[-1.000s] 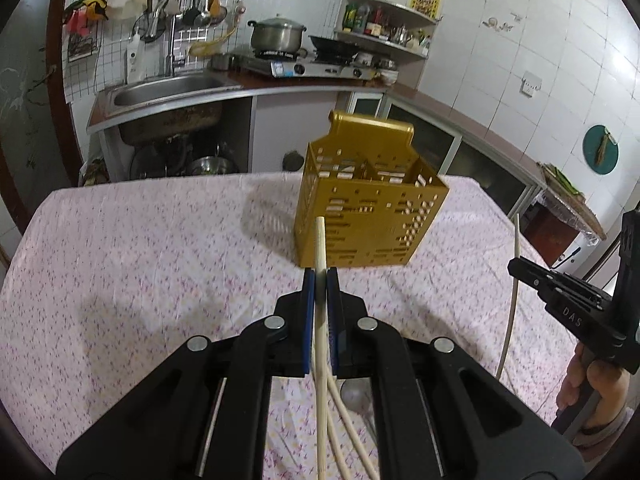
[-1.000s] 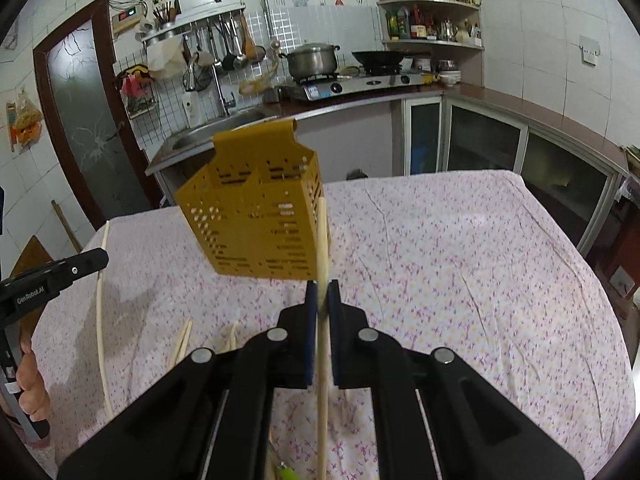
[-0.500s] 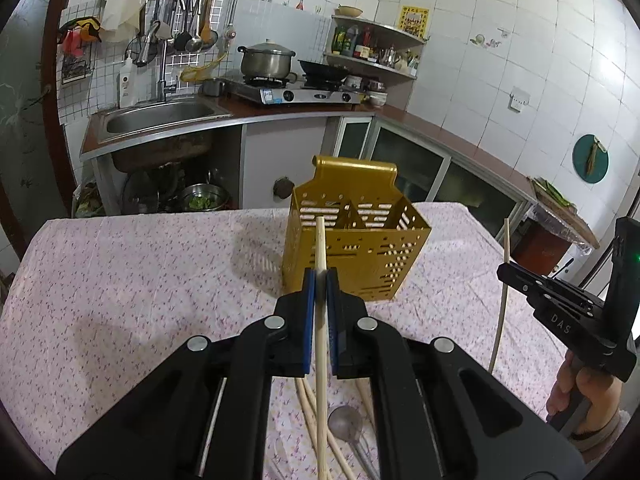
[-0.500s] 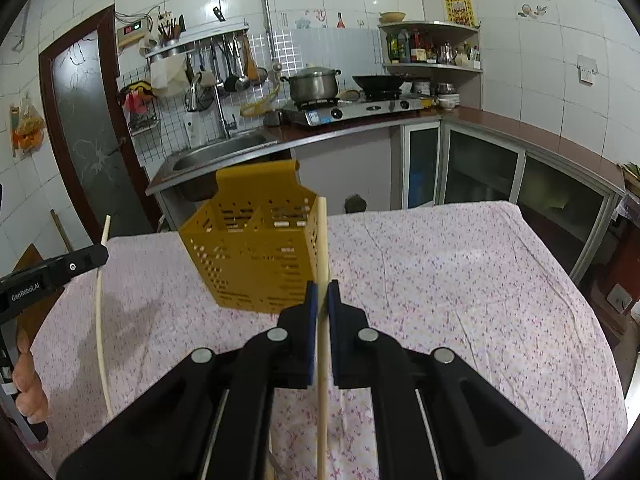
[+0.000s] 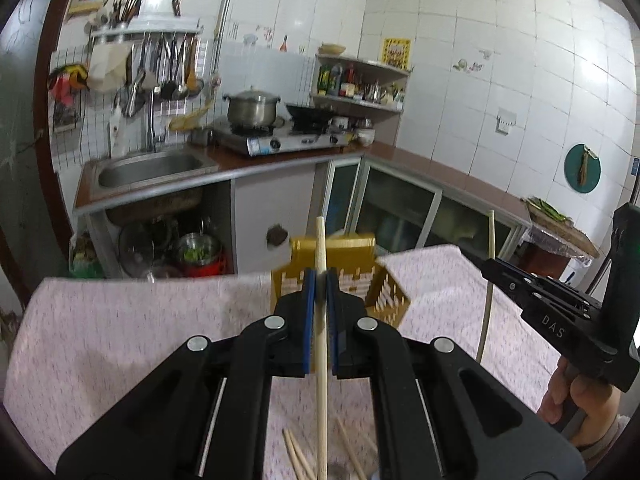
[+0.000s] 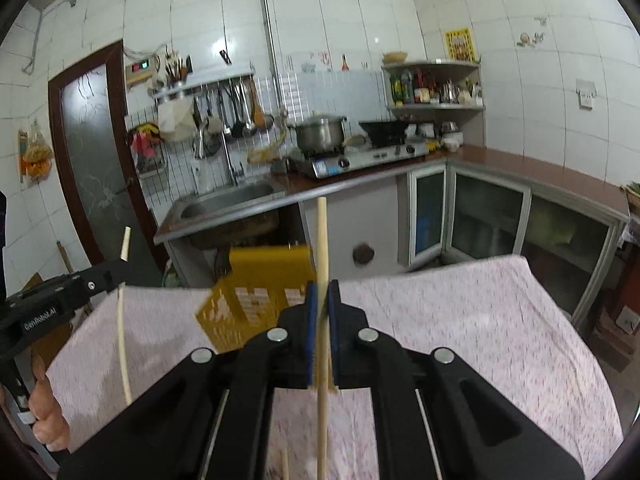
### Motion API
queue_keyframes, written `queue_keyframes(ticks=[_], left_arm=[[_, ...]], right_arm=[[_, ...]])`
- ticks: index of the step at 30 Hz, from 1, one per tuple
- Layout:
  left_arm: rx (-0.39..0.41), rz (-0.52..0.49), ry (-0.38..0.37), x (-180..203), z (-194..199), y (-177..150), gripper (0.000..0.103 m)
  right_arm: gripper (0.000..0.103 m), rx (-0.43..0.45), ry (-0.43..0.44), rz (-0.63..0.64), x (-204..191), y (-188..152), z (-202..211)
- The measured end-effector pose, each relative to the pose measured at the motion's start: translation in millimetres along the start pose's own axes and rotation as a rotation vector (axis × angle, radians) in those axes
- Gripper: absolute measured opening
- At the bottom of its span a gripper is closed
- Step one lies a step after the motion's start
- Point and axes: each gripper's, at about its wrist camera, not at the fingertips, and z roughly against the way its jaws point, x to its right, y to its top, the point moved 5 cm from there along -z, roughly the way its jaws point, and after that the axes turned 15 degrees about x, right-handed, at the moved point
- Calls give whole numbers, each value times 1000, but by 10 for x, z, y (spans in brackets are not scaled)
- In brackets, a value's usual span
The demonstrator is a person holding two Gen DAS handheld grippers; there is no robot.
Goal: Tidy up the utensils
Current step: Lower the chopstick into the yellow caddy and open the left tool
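My left gripper [image 5: 321, 276] is shut on a pale wooden chopstick [image 5: 321, 248] that stands nearly upright between its blue pads. My right gripper [image 6: 322, 286] is shut on a second chopstick [image 6: 322, 240], also upright. A yellow perforated utensil holder [image 5: 380, 292] [image 6: 248, 300] stands on the table just beyond both grippers, below the chopstick tips. In the left wrist view the right gripper [image 5: 490, 268] shows at the right with its chopstick [image 5: 489, 292]. In the right wrist view the left gripper [image 6: 120, 270] shows at the left with its chopstick [image 6: 122, 332]. Several more chopsticks [image 5: 296, 452] lie on the cloth below.
The table carries a pink flowered cloth [image 5: 120, 320] [image 6: 480, 320]. Behind it run a counter with a sink [image 5: 152, 168], a stove with a steel pot [image 5: 252, 110] and glass-door cabinets [image 5: 400, 216]. A person's hand [image 5: 576, 396] holds the right gripper's handle.
Both grippers have risen with their chopsticks and tilted up. The yellow holder now sits lower in both views, and more of the kitchen wall shows.
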Motion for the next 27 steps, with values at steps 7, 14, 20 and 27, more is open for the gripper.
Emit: queue_keyframes(ticks=[7, 14, 20, 27], left_arm=[[116, -12, 2, 31, -188, 417, 4], [215, -22, -2, 3, -468, 722, 4], [296, -30, -24, 21, -708, 961, 4], [293, -26, -1, -111, -1104, 541, 4]], right_arm=[[6, 128, 3, -17, -54, 417, -182], [6, 220, 17, -28, -126, 640, -488], [6, 277, 14, -16, -170, 797, -710], [6, 302, 12, 10, -193, 516, -942]])
